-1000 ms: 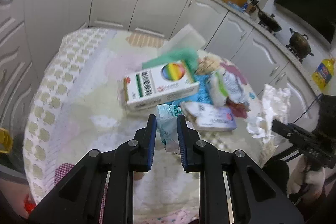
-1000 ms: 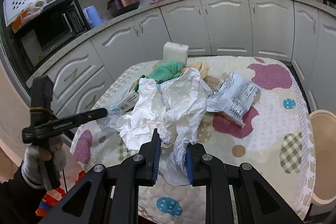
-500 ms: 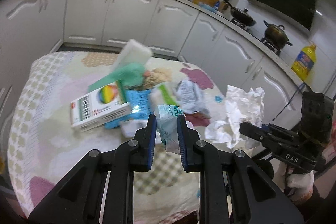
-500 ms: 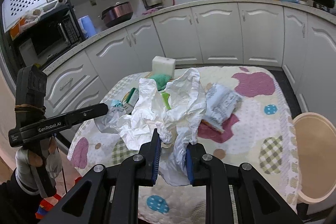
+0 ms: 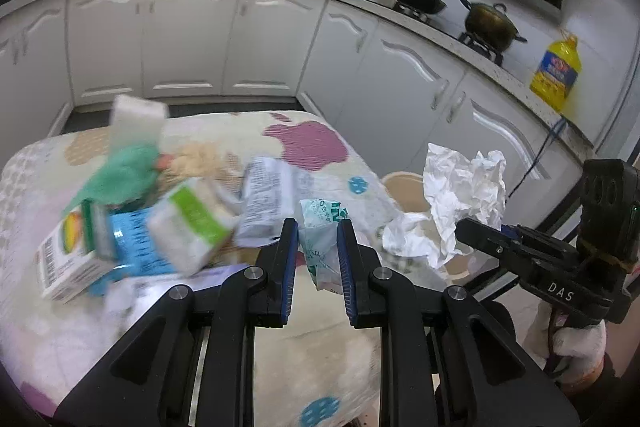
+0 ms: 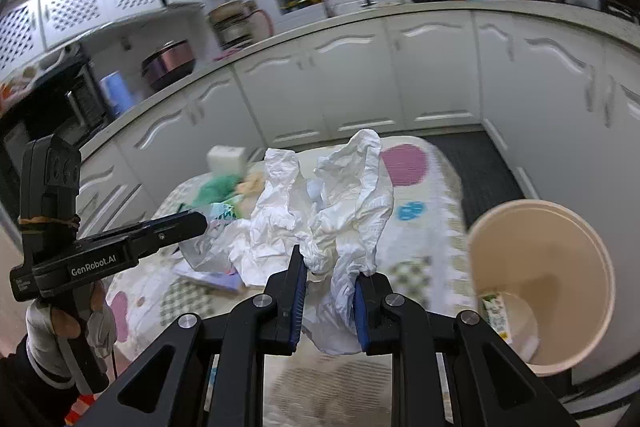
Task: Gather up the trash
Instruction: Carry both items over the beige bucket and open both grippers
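Trash is held in both grippers. A small crumpled green-and-white printed plastic wrapper [image 5: 320, 239] is pinched between the blue-padded fingers of the left gripper [image 5: 318, 259], clear of the table. A large crumpled sheet of white paper [image 6: 340, 211] is clamped in the right gripper [image 6: 330, 291]; its loose folds stand up above the pads and a tail hangs below them.

Both pieces are gripped by one edge only, presumably so that they can be carried and let fall freely. A round beige plastic bin [image 6: 540, 267] stands open beside the cloth-covered table [image 6: 424, 187], to the right of the right gripper, and is judged to be the destination; neither piece is over its mouth yet. One small printed scrap [image 6: 494, 311] is already seen inside.

More trash is left on the table: a white carton with a rainbow disc [image 5: 68, 255], a green-labelled packet [image 5: 192, 223], a white printed pouch [image 5: 268, 203].

Limits of observation:
- Table items are motion-blurred in the left wrist view; print is unreadable.
- Bin is mostly hidden behind the white paper in that view.
- Bin floor is partly cut off by the gripper body.
- Gloved hands are seen only at frame edges.
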Demonstrator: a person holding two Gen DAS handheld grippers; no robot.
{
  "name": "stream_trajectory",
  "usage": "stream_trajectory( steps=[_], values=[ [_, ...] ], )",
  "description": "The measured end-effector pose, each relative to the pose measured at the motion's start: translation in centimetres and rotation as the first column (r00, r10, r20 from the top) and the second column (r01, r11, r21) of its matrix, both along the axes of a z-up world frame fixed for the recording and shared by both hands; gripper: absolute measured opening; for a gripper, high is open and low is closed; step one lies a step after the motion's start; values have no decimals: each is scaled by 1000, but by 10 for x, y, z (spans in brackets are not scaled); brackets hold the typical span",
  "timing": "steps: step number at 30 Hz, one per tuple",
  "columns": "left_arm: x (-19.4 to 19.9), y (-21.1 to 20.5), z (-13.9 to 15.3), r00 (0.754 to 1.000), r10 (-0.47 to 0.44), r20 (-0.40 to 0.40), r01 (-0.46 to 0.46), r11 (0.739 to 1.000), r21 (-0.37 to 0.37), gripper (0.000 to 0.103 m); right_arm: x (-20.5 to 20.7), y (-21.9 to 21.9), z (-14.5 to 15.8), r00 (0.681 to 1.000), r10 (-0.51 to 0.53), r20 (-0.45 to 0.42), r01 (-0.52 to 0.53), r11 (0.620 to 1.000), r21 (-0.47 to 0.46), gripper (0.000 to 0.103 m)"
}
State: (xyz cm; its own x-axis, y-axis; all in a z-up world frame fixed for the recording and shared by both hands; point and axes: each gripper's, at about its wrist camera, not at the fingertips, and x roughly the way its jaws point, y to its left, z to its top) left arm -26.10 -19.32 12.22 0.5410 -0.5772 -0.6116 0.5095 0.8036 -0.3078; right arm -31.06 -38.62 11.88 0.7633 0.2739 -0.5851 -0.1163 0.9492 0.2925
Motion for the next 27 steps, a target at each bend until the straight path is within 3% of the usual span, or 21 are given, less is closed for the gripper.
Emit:
stream_trajectory(
  steps=[14,27],
  values=[
    [16,-99,-9,989,-146,-34,147,989,33,17,-15,-82,-12,978,-206,-28,205,979,-9,20],
    [34,-183,-34,962,-241,-130,246,969,29,17,-14,-149,-49,919,-364,-152,361,931,-45,20]
  ],
)
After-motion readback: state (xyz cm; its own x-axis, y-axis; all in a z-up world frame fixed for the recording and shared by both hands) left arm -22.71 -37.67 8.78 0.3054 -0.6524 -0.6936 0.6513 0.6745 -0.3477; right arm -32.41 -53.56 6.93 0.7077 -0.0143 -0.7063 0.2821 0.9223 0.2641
